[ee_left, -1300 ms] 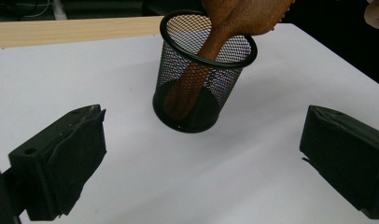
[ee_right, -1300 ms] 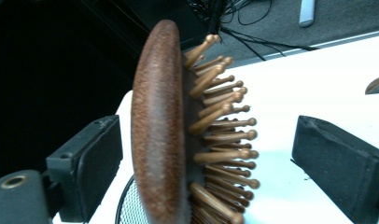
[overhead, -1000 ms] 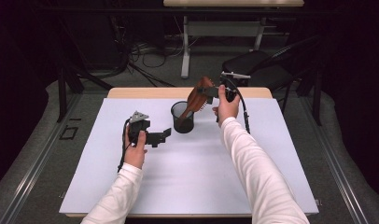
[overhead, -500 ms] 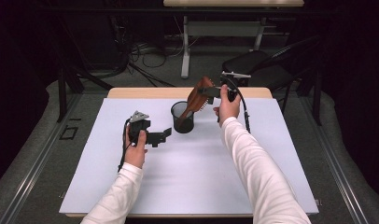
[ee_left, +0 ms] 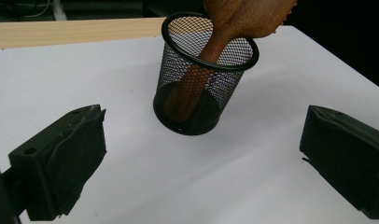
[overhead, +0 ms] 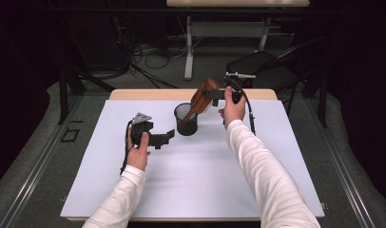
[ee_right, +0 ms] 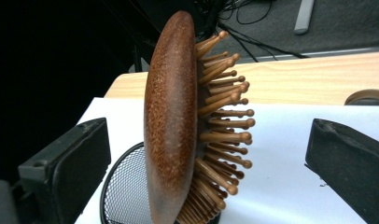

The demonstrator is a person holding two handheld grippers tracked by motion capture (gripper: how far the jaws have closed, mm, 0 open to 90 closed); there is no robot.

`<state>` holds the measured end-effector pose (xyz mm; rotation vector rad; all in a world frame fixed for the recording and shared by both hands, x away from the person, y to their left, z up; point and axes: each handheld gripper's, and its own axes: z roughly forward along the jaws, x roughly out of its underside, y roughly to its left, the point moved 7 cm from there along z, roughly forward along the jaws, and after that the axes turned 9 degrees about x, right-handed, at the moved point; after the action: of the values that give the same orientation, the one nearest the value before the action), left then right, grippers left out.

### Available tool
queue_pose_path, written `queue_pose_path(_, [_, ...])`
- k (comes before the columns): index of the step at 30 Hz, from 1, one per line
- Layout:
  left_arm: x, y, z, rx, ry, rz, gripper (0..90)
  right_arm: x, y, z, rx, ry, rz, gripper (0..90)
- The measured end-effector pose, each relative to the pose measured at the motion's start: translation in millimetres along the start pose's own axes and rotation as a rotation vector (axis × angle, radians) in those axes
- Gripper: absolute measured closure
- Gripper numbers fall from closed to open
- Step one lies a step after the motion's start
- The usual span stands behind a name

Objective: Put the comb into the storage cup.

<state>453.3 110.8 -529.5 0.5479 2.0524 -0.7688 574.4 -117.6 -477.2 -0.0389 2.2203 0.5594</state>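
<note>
Nothing has shifted measurably since the earlier frames: both hands, the hairbrush (overhead: 204, 96) and the mesh cup (overhead: 186, 119) hold the same positions.

Brush position: the wooden hairbrush stands tilted in the black mesh cup, handle end down inside it and resting near the cup floor (seen through the mesh in the left gripper view). The paddle head projects above the rim, leaning toward the right hand-held gripper (overhead: 214, 94). The top of the head is cut off by the upper frame edge in the left gripper view.

Right hand-held gripper: raised above the table (overhead: 276, 180), level with the brush head. In the right gripper view the jaws stand wide apart on either side of the head, with clear gaps to both; the brush is seen edge-on, bristle pins pointing toward the right-hand jaw. The cup is mostly hidden behind the brush there.

Left hand-held gripper (overhead: 165, 138): low over the table, just beside the cup, jaws apart and empty, pointing at the cup.

A round object at the far right edge of the right gripper view is cut off and cannot be identified.
</note>
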Motion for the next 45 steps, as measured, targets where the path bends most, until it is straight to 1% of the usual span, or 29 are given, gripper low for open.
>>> queue_pose_path(5, [-0.4, -0.5, 3.5, 0.01, 0.006, 0.002, 0.3, -2.0, -3.6, -3.5, 0.014, -0.009, -0.038, 0.0])
queue_pose_path(11, [-1.4, -1.0, 2.1, 0.013, 0.005, 0.0, 0.4, -2.0, -7.5, -8.3, 0.053, -0.017, -0.113, 0.0])
queue_pose_path(17, [-3.1, -0.8, 1.3, 0.017, 0.002, -0.001, 0.3, -2.5, -8.9, -15.1, 0.065, -0.028, -0.131, 0.0])
queue_pose_path(19, [-3.4, -0.7, 1.0, 0.019, 0.004, -0.003, 0.3, -2.7, -9.3, -18.0, 0.071, -0.033, -0.146, 0.0])
queue_pose_path(24, [-4.9, 0.1, -1.3, 0.022, 0.001, -0.003, 0.4, -2.8, -12.1, -25.8, 0.098, -0.048, -0.213, 0.0])
queue_pose_path(27, [-5.5, 1.2, -3.1, 0.023, 0.0, -0.009, 0.3, -2.2, -15.1, -29.9, 0.108, -0.052, -0.231, 0.0])
queue_pose_path(34, [-7.1, 2.3, -6.6, 0.028, 0.003, -0.012, 0.4, 0.7, -23.6, -38.1, 0.116, -0.057, -0.243, 0.0])
queue_pose_path(40, [-8.3, 4.3, -9.2, 0.034, 0.004, -0.02, 0.4, 6.3, -26.4, -43.8, 0.1, -0.059, -0.244, 0.0])
queue_pose_path(45, [-9.3, 6.4, -11.7, 0.035, 0.004, -0.024, 0.4, 10.6, -27.0, -48.0, 0.088, -0.063, -0.236, 0.0])
